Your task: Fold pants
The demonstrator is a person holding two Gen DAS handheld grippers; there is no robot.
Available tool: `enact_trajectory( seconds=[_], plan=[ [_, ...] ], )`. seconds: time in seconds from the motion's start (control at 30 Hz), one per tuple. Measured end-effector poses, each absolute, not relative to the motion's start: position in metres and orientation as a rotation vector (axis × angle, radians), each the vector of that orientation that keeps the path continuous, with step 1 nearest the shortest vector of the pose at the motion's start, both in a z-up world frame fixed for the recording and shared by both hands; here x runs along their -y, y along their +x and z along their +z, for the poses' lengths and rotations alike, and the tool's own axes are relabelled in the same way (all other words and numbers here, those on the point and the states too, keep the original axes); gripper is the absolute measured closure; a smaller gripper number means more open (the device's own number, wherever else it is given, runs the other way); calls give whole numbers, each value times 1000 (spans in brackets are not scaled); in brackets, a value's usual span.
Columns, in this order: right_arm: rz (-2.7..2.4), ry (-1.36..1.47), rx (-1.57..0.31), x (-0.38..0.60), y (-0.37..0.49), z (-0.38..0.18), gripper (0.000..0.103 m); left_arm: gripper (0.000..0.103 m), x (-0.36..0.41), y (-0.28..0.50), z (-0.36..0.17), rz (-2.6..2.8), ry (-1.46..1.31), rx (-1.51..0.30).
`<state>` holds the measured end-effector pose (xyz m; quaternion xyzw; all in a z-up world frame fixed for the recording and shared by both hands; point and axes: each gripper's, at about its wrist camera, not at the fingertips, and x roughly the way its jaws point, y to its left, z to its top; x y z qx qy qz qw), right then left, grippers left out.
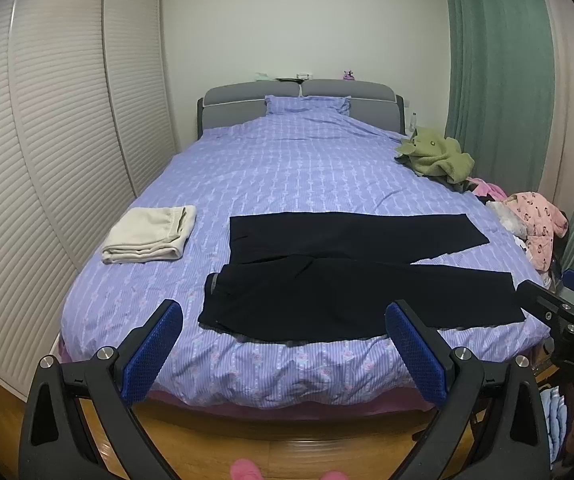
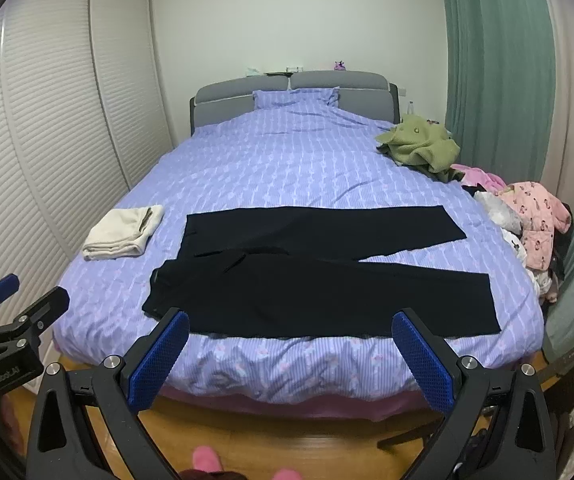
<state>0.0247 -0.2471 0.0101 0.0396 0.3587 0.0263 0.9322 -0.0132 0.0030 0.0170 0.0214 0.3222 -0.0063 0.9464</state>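
Black pants [image 1: 351, 276] [image 2: 319, 268] lie spread flat across the foot half of the bed, waistband at the left, the two legs running to the right and parting slightly. My left gripper [image 1: 285, 320] hovers open short of the bed's foot edge, nothing between its blue pads. My right gripper [image 2: 291, 330] is likewise open and empty, held off the bed's near edge. Each gripper shows in the other's view: the right gripper [image 1: 563, 300] at the right border, the left gripper [image 2: 19, 300] at the left border.
The bed [image 1: 287, 168] has a purple striped cover. A folded cream garment [image 1: 151, 236] [image 2: 125, 232] lies left of the pants. A green jacket [image 1: 435, 154] and a pink clothes pile [image 1: 535, 224] sit on the right edge. Wardrobe doors [image 1: 47, 140] left, green curtain [image 1: 499, 60] right, wooden floor [image 1: 247, 440] below.
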Motion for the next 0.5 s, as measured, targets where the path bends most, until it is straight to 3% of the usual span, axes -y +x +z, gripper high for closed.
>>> enact_trajectory(
  seconds=[0.5],
  plan=[
    [56,67,-697,249,14,16,0,0,-9,-19,22,-8,21,-629]
  ],
)
